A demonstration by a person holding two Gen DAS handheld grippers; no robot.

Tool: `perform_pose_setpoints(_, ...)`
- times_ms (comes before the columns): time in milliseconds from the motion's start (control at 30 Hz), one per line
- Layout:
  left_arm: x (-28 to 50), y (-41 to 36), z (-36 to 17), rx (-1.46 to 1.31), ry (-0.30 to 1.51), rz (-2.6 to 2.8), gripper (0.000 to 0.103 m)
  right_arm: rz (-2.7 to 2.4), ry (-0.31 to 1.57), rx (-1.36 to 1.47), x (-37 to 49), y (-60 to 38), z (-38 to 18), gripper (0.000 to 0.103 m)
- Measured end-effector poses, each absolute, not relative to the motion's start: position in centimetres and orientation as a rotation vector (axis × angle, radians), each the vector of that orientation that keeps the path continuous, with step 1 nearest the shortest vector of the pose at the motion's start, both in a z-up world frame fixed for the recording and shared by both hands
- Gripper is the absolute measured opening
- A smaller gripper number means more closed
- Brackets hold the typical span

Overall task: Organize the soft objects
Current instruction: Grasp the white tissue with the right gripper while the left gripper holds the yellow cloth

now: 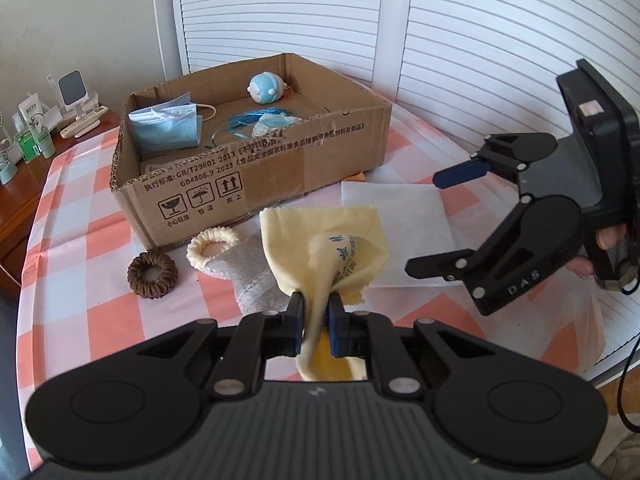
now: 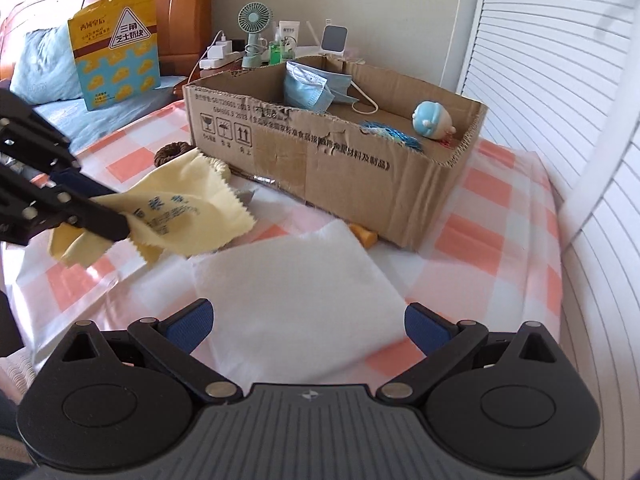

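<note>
left claw (image 1: 316, 312): we've got it clamped on the yellow cloth (image 1: 320, 240), which hangs bunched btwn the pads, lifted off the bed (image 1: 80, 240)
right claw (image 2: 308, 324): wide open, nothing in it, over the white sheet (image 2: 288, 280)
box (image 1: 248, 176): cardboard, just behind the cloth, face mask (image 1: 166, 128) inside
scrunchies: brown (image 1: 152, 275) & cream (image 1: 212, 246), left of the cloth

The cardboard box (image 1: 256, 168) carries "GB/T29601 2013" and "GB4806.9 2023" plus fragile, keep-dry and this-way-up symbols. The right gripper (image 1: 424, 224) bears "DAS". The yellow pouch (image 2: 114, 44) shows a triangle reading "三角芝士奶块". Blue print on the yellow cloth (image 2: 180, 216) is unreadable.
</note>
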State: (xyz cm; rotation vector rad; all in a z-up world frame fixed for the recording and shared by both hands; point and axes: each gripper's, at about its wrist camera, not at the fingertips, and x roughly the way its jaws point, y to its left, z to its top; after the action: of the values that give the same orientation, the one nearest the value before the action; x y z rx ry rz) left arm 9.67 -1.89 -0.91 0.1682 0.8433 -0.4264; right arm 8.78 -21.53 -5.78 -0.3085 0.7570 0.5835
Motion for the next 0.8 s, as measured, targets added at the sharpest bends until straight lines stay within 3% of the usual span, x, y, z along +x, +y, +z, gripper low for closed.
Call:
perform_pose_setpoints(300,10.2,-1.2,-0.6,0.142,0.831,-0.438,0.010,0.666,0.854,-0.181,12.7,-21.7,-6.4,0.103)
perform_pose_setpoints(667,10.0,-0.8,-0.7,0.146,0.822,-0.448,0.010,0.670,0.871,-0.375,9.6,-17.5,-6.4,0.103)
perform_pose_setpoints(733,9.9,-0.7,-0.7,0.149,0.820,-0.451,0.010,0.670,0.859,-0.387,9.1,-17.3,-6.2,0.100)
perform_pose_setpoints(800,9.7,-0.6,-0.6,0.152,0.820,-0.453,0.010,0.685,0.854,-0.391,8.6,-17.2,-5.9,0.086)
